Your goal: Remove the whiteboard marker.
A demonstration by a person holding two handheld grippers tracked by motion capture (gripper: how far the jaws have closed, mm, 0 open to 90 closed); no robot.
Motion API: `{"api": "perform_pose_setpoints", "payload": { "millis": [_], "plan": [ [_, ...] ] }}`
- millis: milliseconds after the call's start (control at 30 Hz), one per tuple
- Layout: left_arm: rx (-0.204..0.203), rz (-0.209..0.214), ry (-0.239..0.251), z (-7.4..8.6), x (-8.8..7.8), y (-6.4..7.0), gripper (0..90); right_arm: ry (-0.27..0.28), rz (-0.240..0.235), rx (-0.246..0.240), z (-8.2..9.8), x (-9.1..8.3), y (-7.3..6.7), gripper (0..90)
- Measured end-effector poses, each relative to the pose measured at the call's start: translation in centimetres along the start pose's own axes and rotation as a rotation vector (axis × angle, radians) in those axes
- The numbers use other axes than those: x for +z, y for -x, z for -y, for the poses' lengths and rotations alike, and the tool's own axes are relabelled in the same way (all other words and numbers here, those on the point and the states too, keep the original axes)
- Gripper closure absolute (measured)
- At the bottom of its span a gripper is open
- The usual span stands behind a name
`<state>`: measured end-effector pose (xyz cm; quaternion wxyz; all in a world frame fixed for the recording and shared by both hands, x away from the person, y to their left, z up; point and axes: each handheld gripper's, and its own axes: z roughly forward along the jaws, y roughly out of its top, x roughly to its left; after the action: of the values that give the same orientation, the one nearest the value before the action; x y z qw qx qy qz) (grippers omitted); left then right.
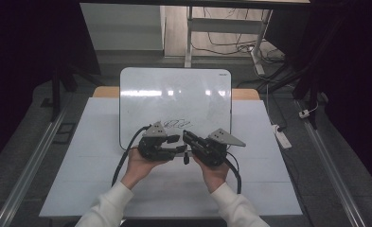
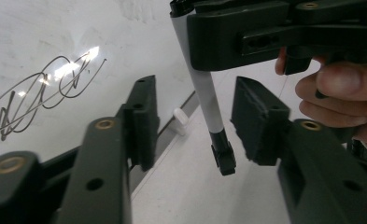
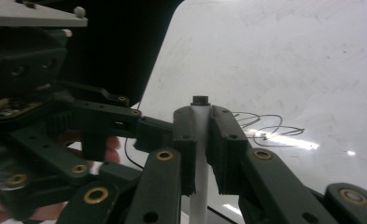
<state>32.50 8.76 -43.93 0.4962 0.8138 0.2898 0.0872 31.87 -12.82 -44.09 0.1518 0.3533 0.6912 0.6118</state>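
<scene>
Between the two pairs of tongs, near the lower edge of the whiteboard (image 1: 174, 101), hangs a white marker (image 2: 208, 95) with a black cap (image 2: 223, 151) at its lower end. The right tongs (image 3: 201, 140) are clamped shut on the marker's white barrel, holding it upright. The left tongs (image 2: 193, 123) stand partly open around the capped end; the pads do not touch it, and a clear gap shows on each side. Both hands meet just in front of the whiteboard, over the white desk (image 1: 93, 156). A black scribble (image 2: 41, 93) marks the whiteboard beside the left tongs.
</scene>
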Motion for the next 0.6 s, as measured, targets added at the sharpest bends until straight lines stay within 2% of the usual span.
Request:
{"api": "perform_pose_setpoints", "payload": {
  "millis": [100, 300, 433, 533, 600],
  "plan": [
    [0.004, 0.004, -0.001, 0.05, 0.15, -0.08, 60.4, 0.004, -0.006, 0.004, 0.06, 0.00, -0.27, 81.0],
    [0.007, 0.034, -0.007, 0.10, 0.42, -0.20, 67.7, 0.009, -0.010, 0.007, 0.11, 0.00, -0.66, 80.9],
    [0.006, 0.038, -0.011, 0.10, 0.40, -0.27, 78.6, 0.016, -0.012, 0.001, 0.10, -0.08, -0.91, 80.8],
    [0.001, 0.037, -0.012, 0.14, 0.21, -0.48, 80.7, 0.014, -0.019, 0.001, 0.05, -0.14, -0.90, 80.8],
    [0.007, 0.035, -0.015, 0.16, 0.12, -0.47, 81.2, -0.003, -0.052, -0.008, -0.10, -0.12, -0.66, 78.0]
  ]
}}
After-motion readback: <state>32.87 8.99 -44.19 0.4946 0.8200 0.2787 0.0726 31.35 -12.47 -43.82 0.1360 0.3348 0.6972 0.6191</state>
